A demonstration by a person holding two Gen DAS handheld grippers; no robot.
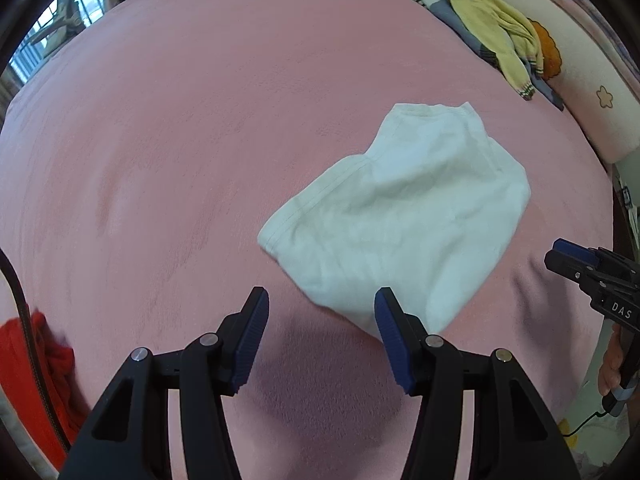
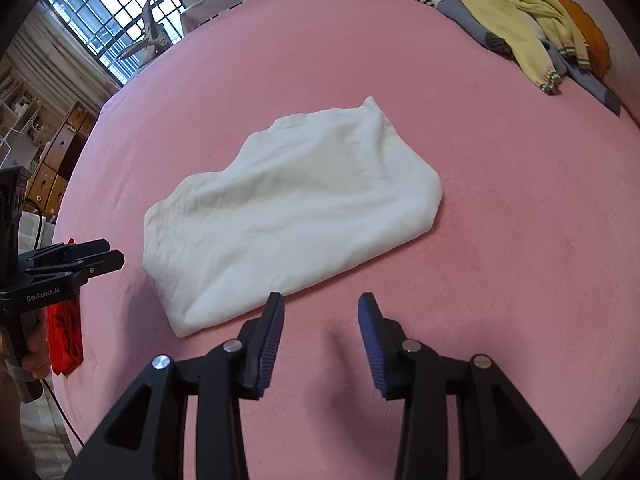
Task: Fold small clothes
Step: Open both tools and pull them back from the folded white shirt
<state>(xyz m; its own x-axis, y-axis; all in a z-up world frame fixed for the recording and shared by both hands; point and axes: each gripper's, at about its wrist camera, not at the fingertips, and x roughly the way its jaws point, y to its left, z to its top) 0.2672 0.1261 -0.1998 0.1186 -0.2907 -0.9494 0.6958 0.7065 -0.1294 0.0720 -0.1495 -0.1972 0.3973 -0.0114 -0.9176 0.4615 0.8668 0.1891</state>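
Note:
A white garment (image 1: 400, 216) lies folded on the pink bed cover (image 1: 200, 120); the right wrist view has the same garment (image 2: 288, 216) in its middle. My left gripper (image 1: 322, 300) hovers open over the bed at the garment's near corner, nothing between its blue pads. My right gripper (image 2: 322, 306) is also open and empty, just in front of the garment's near edge. Each gripper shows in the other's view: the right gripper (image 1: 568, 258) at the right edge, the left gripper (image 2: 108, 256) at the left edge, both held by a hand.
A pile of clothes (image 1: 492, 36), yellow, grey and striped, lies at the far right by a white pillow (image 1: 580, 92). A red garment (image 1: 44, 360) sits at the bed's left edge. A barred window (image 2: 116, 12) and shelves stand beyond the bed.

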